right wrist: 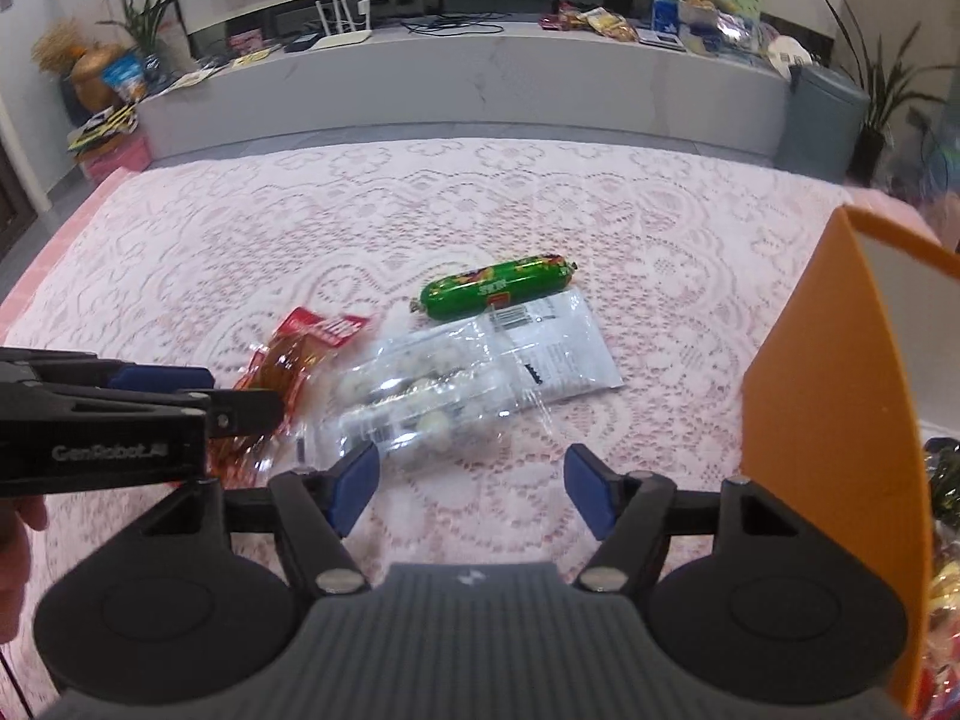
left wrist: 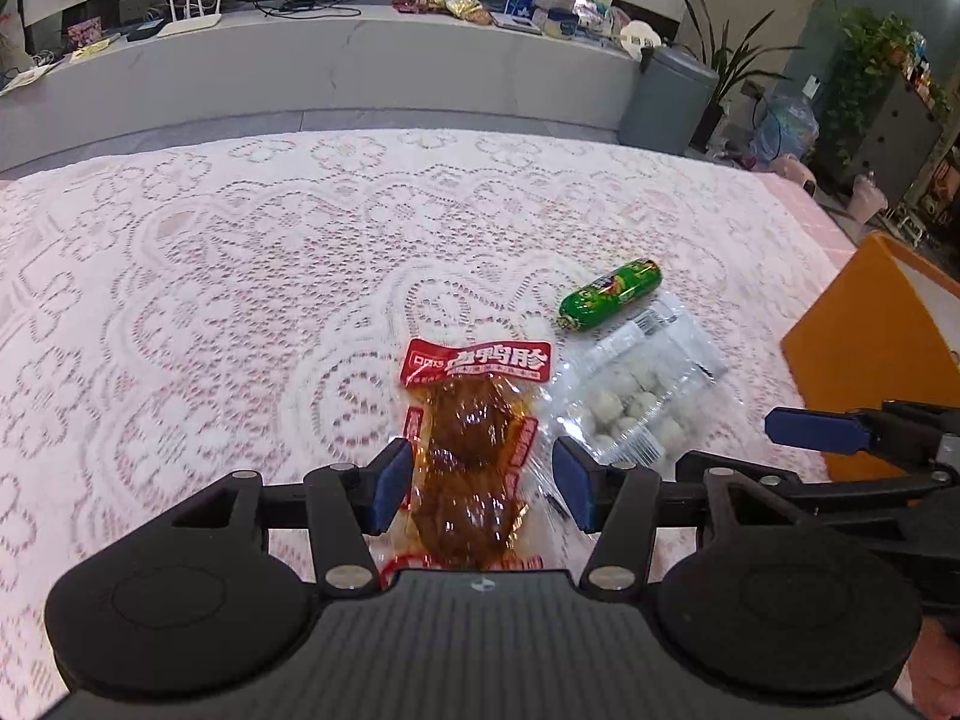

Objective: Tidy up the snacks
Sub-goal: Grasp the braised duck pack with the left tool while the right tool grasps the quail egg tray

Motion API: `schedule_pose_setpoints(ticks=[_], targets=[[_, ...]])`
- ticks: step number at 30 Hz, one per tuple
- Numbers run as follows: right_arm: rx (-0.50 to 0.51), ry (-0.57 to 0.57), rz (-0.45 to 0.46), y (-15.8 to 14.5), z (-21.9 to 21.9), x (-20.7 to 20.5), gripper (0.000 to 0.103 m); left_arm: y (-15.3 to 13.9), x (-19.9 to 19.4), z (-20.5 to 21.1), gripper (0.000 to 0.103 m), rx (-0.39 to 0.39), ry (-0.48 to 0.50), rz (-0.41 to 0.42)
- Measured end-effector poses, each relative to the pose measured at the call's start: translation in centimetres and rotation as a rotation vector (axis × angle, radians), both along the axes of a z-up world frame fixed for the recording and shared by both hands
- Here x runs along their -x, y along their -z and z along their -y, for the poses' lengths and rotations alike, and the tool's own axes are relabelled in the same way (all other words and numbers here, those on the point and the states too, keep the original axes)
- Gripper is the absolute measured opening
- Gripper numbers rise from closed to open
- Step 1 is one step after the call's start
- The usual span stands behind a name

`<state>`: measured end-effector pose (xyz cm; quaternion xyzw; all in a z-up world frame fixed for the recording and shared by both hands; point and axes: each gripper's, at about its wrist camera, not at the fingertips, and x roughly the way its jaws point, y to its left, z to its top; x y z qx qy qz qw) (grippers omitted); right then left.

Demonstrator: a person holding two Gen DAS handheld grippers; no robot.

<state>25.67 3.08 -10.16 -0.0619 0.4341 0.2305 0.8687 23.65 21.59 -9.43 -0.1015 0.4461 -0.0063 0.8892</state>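
Observation:
A red-labelled packet of brown braised meat (left wrist: 474,414) (right wrist: 300,348) lies on the lace cloth. My left gripper (left wrist: 483,492) (right wrist: 240,396) is open and straddles its lower half, blue pads on either side, not squeezing it. To its right lies a clear bag of white balls (left wrist: 636,402) (right wrist: 468,372), with a green sausage (left wrist: 609,294) (right wrist: 498,288) at its far edge. My right gripper (right wrist: 471,492) (left wrist: 780,450) is open just short of the clear bag, with only cloth between its pads.
An orange box (left wrist: 852,360) (right wrist: 828,390) stands at the table's right edge, with wrapped snacks showing behind its wall. The pink lace tablecloth (left wrist: 240,300) stretches bare to the left and far side. Beyond the table are a low white console and a grey bin (right wrist: 822,120).

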Motion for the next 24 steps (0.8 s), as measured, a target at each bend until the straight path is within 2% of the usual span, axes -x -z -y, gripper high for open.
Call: schedule_pose_setpoints(ticks=[4,15,18,22,24], targets=[[-0.012,0.017,-0.004,0.2,-0.1,-0.7,0.067,0.5,-0.7,0.4,0.066,-0.002,0.015,-0.001],[-0.043,0.065,-0.044,1.0,1.0,-2.0,0.069,1.1,-1.1,1.2,0.078,-0.102,0.081,0.01],[-0.05,0.056,-0.051,1.1,0.9,-2.2,0.073,1.2,-1.2,0.8,0.078,-0.086,0.066,-0.002],[-0.058,0.038,-0.056,1.5,0.5,-2.7,0.079,1.5,-1.1,1.0,0.076,-0.171,0.069,-0.001],[-0.069,0.043,-0.054,1.7,0.6,-3.0,0.08,1.5,-0.9,0.9,0.076,-0.169,0.065,0.007]])
